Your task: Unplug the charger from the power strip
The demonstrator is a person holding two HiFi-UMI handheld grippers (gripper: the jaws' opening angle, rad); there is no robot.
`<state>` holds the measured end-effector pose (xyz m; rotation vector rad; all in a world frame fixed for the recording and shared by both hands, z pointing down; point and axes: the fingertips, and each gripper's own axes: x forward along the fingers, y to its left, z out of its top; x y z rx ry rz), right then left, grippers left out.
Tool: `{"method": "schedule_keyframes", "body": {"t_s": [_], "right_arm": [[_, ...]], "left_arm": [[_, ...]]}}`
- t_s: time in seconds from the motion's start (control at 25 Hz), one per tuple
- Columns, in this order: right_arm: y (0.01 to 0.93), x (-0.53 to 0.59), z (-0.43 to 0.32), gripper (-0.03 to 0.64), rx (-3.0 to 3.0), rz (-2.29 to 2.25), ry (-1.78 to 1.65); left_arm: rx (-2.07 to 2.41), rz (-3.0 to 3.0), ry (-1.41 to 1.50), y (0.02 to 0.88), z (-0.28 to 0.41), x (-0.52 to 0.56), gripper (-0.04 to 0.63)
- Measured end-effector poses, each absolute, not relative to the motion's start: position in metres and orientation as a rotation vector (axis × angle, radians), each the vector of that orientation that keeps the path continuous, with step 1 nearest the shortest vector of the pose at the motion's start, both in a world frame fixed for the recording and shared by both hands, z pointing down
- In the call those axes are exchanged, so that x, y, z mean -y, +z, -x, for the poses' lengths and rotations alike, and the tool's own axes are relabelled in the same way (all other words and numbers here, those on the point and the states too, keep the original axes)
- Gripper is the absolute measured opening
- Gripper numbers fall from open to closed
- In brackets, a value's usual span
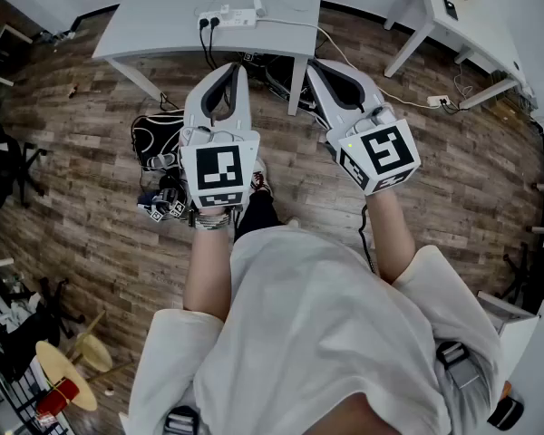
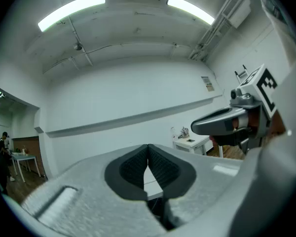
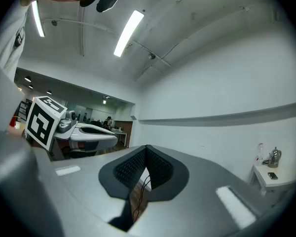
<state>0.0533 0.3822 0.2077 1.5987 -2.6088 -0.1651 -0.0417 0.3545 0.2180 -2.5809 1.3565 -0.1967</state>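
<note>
Both idle: left gripper and right gripper are fully closed, empty and held level, which looks like a ready pose. The power strip sits on the bench, well ahead of the left gripper's tips. The charger is plugged in; reach not yet begun.

Bright, even light from ceiling strip lamps; heavy fisheye curving, dark corners, blurred foreground.

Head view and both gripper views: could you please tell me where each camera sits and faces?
Head view: on the head, steeply down at table, power strip; forearms, left gripper, right gripper show.
Left gripper view: along its shut fingers, level, at wall; right gripper beside.
Right gripper view: likewise; left gripper beside.
Shared: both gripper views show the side table.
</note>
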Motion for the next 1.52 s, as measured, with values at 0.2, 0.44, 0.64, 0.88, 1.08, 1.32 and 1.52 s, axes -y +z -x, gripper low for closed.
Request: {"method": "schedule_keyframes", "body": {"t_s": [0.2,0.44,0.64,0.88,1.08,1.32,1.52], "right_arm": [[0.203,-0.387,-0.055,0.002,2.630,-1.622,-0.167],[0.203,-0.372,-0.062,0.002,2.637,-1.652,-0.170],[0.210,-0.343,-0.064,0.002,2.641,-1.653,-0.162],[0.216,-0.279,-0.064,0.002,2.634,-1.660,-0.154],[0.223,-0.221,-0.057,0.002,2.630,-1.647,-0.136],[0.239,-0.156,-0.040,0.002,2.606,-1.642,-0.090],[0.252,-0.114,-0.027,0.002,2.569,-1.648,-0.064]], "left_arm": [[-1.365,2.589,-0.198,0.221,0.043,-0.360,0.005],[-1.365,2.596,-0.201,0.225,0.041,-0.344,0.005],[-1.394,2.607,-0.199,0.235,0.046,-0.312,0.005],[-1.417,2.626,-0.221,0.250,0.050,-0.249,0.005],[-1.425,2.663,-0.260,0.264,0.051,-0.193,0.005],[-1.402,2.695,-0.298,0.278,0.060,-0.127,0.005],[-1.417,2.740,-0.337,0.293,0.071,-0.084,0.005]]}}
